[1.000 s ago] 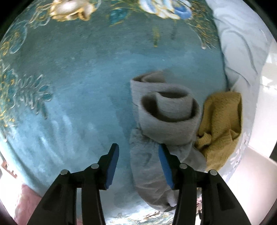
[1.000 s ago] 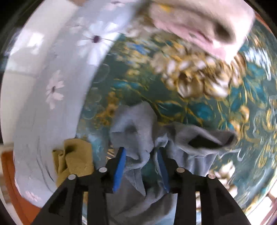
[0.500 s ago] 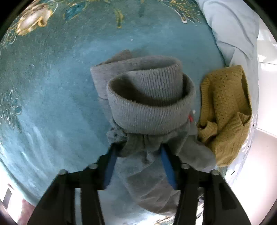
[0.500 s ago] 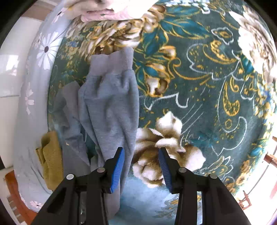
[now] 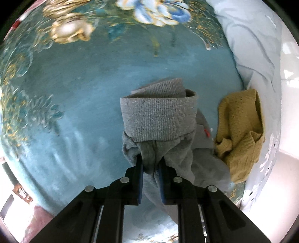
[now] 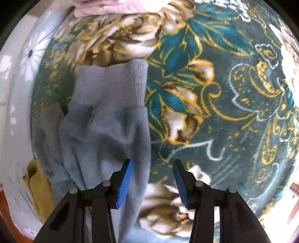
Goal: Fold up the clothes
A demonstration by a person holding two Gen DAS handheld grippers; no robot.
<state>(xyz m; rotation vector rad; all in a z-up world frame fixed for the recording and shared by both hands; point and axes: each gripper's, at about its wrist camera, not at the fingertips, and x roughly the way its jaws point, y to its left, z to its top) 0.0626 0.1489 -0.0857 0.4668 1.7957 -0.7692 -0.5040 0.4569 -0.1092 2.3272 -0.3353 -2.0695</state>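
A grey sweat garment with ribbed cuffs (image 5: 158,119) lies on a teal floral blanket (image 5: 74,112). My left gripper (image 5: 151,164) is shut on a bunch of its grey fabric just below the ribbed cuff. In the right wrist view the grey garment (image 6: 104,130) lies stretched out on the left, its ribbed cuff at the far end. My right gripper (image 6: 152,168) is open and empty, its left finger over the garment's right edge.
A mustard knit garment (image 5: 241,134) lies crumpled right of the grey one, also seen in the right wrist view (image 6: 37,183). A pale floral sheet (image 5: 252,46) borders the blanket. A pink folded cloth (image 6: 112,7) lies at the far edge.
My left gripper closed on the grey fabric below the cuff and lifted it. My right gripper let go of the garment, opened, and moved rightward along its edge.
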